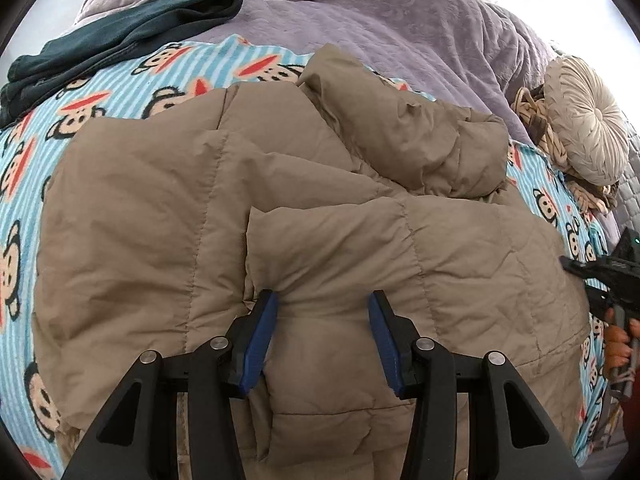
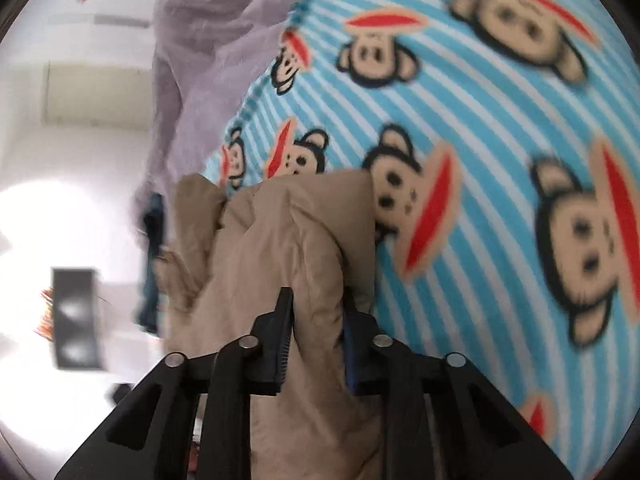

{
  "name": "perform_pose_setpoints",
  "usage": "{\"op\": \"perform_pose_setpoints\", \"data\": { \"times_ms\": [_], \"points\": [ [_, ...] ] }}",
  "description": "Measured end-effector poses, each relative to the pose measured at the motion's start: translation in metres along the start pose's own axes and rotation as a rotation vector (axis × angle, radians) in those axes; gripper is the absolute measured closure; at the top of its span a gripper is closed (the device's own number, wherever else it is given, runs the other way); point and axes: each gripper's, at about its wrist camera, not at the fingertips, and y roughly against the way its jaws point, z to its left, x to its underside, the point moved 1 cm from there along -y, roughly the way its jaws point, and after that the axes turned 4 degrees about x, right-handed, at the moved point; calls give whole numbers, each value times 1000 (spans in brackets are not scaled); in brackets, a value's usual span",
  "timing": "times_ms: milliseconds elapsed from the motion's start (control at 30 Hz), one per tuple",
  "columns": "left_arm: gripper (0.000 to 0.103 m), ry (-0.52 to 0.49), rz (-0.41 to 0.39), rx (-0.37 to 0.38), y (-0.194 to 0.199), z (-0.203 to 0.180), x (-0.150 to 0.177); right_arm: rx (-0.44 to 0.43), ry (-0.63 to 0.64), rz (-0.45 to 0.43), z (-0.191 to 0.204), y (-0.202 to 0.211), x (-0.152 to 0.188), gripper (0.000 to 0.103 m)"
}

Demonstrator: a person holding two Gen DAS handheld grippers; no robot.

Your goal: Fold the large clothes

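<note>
Dark green garment (image 1: 120, 40): lies crumpled at the far left of the bed, partly on the monkey-print blanket (image 1: 120, 92) and partly on the purple duvet (image 1: 360, 20).
Monkey-print blanket: blue-and-white stripes, spread under the jacket.
Tan puffer jacket (image 1: 180, 220): lies across the blanket in the left wrist view, with 1 sleeve folded over its middle and the hood bunched toward the far side.
Left gripper (image 1: 323, 300): its jaws grip a raised fold of the jacket, the blue pads (image 1: 260, 344) pressing the padded fabric on both sides.
Right gripper (image 2: 318, 304): in its own view, which is blurred, the jaws clamp a bundle of tan jacket (image 2: 280, 240) fabric held above the blanket (image 2: 480, 120).
Round pleated cushion (image 1: 584, 120): sits at the far right of the bed, beside a knotted rope cushion (image 1: 532, 112).
</note>
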Motion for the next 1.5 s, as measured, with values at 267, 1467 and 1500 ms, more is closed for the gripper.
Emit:
{"op": "perform_pose_setpoints", "data": {
  "times_ms": [267,1467,1500],
  "points": [
    [53,-35,-16,-24,-8,-5,5,180,136,-48,1,-23,0,82],
    [53,-35,32,-189,51,-31,19,508,324,-108,39,56,100,63],
    [53,-40,35,-197,56,-33,23,501,323,-99,41,59,105,61]
  ]
}}
